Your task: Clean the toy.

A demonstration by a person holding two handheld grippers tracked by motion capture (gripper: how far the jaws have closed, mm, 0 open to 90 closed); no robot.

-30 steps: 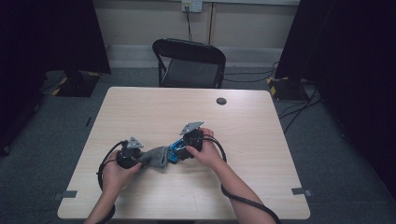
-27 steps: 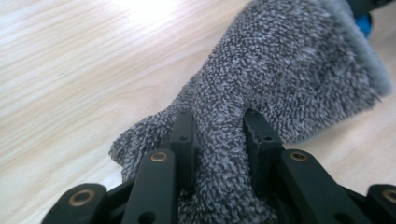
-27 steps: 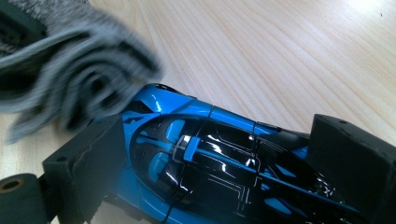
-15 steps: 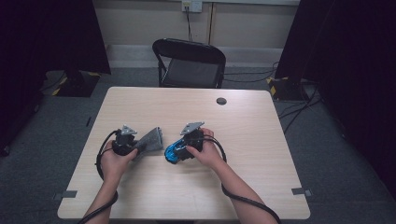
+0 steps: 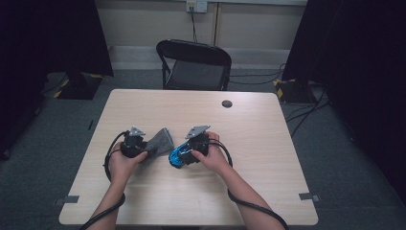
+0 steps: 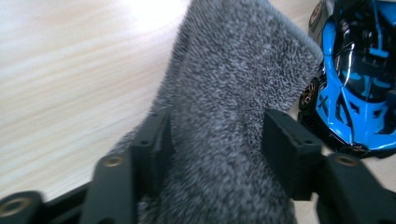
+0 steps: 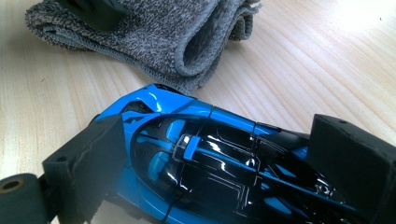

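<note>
- Nearest the lower edge of the high view, a person's two forearms reach onto the table (image 5: 268, 191), a gripper in each hand.
- The right gripper (image 5: 187, 154), at centre frame, has its jaws closed on the sides of a blue and black toy car (image 7: 224, 163), tilted up off the wood.
- The left gripper (image 5: 143, 152), just left of it, has just been opening its jaws; the folded grey cloth (image 6: 233, 93) lies between them, the pads loose against the pile.
- Risk, as I judge it: the slackened cloth could slip or unfold before it wipes the car, and the glossy car could twist out of the right jaws if the cloth pushes hard.
- Cloth and car sit near each other, mid-table, well away from every edge.
- Farther up the frame lie open wood, a small dark disc (image 5: 227, 103), then a black chair (image 5: 194, 64).
</note>
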